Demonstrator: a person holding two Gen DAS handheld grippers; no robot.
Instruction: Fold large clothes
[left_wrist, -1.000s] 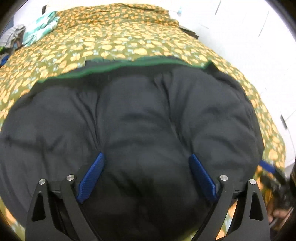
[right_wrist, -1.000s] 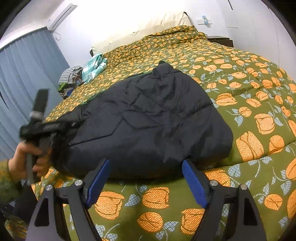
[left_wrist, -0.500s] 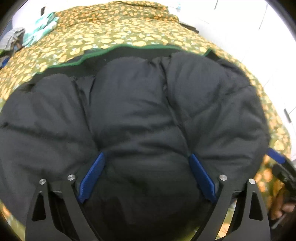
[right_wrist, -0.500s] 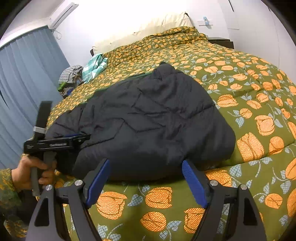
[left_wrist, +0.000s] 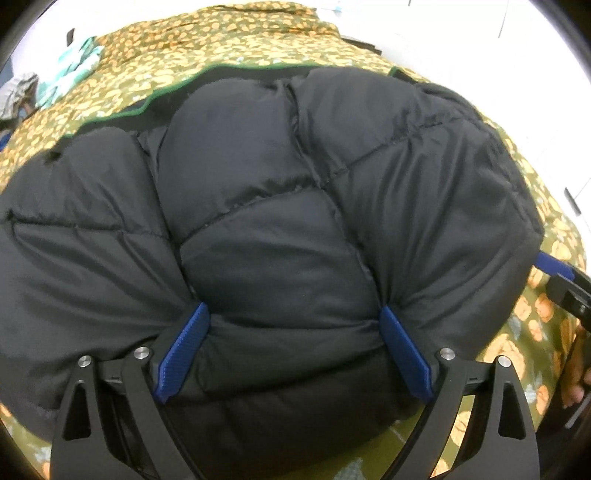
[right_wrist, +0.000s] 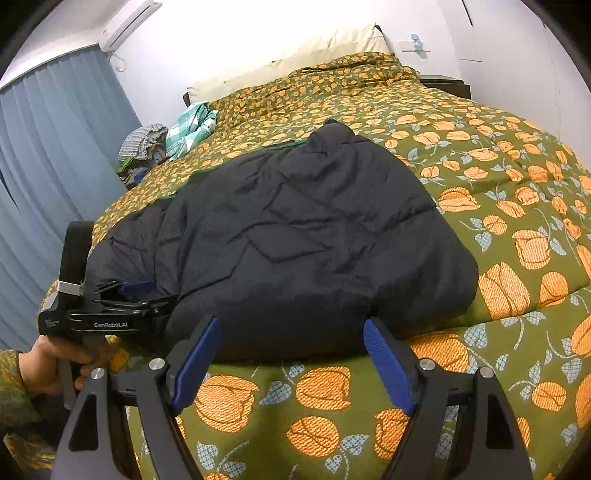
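Observation:
A black quilted puffer jacket (right_wrist: 295, 240) lies folded on the bed; it fills the left wrist view (left_wrist: 288, 192). My left gripper (left_wrist: 295, 332) stands wide open with the jacket's near bulge pushed between its blue pads (left_wrist: 184, 343). It shows in the right wrist view (right_wrist: 122, 295) at the jacket's left end. My right gripper (right_wrist: 291, 354) is open and empty, just short of the jacket's near edge, above the bedspread.
The bed has a green bedspread with orange flowers (right_wrist: 498, 184). A pile of checked and grey clothes (right_wrist: 177, 136) lies at the far left by the pillows (right_wrist: 295, 55). Blue curtains (right_wrist: 44, 166) hang left. A dark nightstand (right_wrist: 447, 85) stands far right.
The left gripper has pushed further in against the jacket and lowered toward the bed. The right gripper has held nearly still.

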